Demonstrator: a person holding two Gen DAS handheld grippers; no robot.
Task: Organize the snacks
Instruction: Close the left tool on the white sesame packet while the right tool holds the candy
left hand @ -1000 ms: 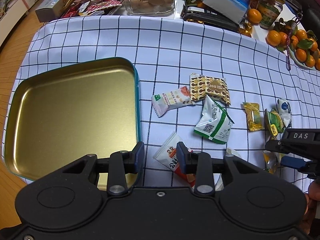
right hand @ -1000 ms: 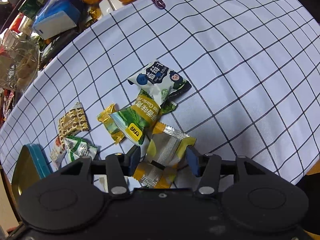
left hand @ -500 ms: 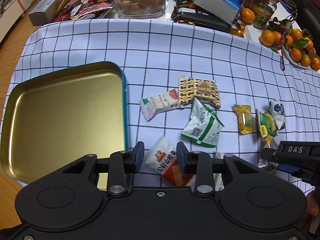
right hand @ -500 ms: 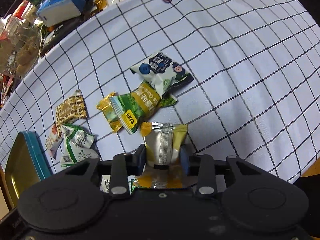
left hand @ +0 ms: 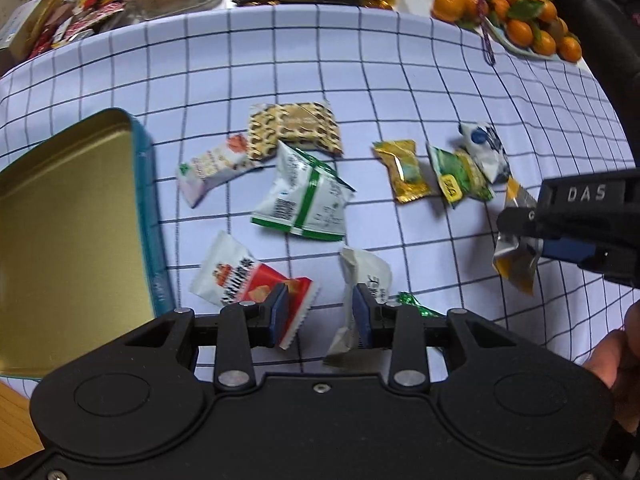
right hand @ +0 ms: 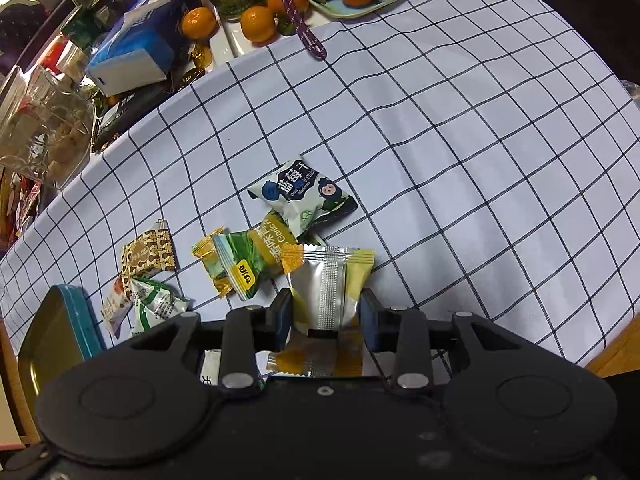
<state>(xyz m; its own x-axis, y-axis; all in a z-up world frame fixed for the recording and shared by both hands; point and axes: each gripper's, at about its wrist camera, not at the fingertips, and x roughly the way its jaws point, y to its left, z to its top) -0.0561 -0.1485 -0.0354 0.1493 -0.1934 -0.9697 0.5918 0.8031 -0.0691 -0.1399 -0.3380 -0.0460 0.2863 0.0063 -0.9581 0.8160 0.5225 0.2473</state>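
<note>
- Left wrist view: left hand-held gripper (left hand: 316, 312) stood wide over the desk (left hand: 400, 64), gripping nothing, between the red-and-white packet (left hand: 240, 276) and a white packet (left hand: 366, 274); gold tin (left hand: 68, 224) lay left.
- Right wrist view: right hand-held gripper (right hand: 325, 322), jaws just narrowed, clamped the silver-and-yellow packet (right hand: 326, 284).

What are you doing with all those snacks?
A person is tidying snack packets off the checked cloth, with a gripper in each hand. The right gripper has just closed its jaws on a silver and yellow packet. The left gripper hangs open between a red and white packet and a pale packet. The gold tin has nothing in it.
</note>
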